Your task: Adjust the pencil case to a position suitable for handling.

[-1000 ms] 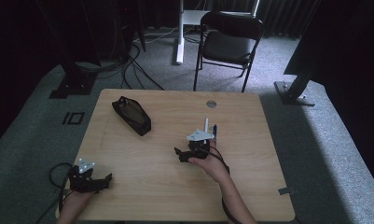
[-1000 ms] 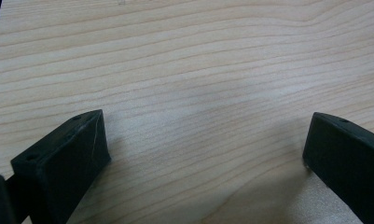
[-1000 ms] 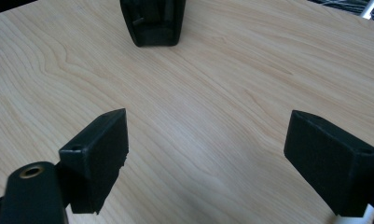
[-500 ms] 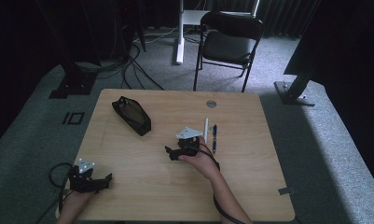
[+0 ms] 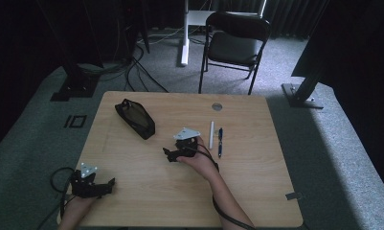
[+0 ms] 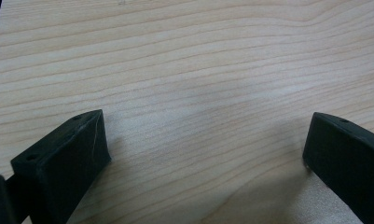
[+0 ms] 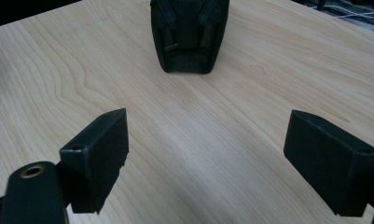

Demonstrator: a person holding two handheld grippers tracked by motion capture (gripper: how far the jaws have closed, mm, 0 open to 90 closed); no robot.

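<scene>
Both grippers are chunky black plastic. The left gripper and the right gripper each carry a grey triangular plate and trail a black cable. Jaw pads are blocky with small screw holes. Forearms bare, no sleeves.

On the table, the pouch lies far left, two pens right of centre.

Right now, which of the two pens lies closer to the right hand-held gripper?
The white pen: it lies beside the right hand-held gripper, with the dark blue pen on its far side.
</scene>
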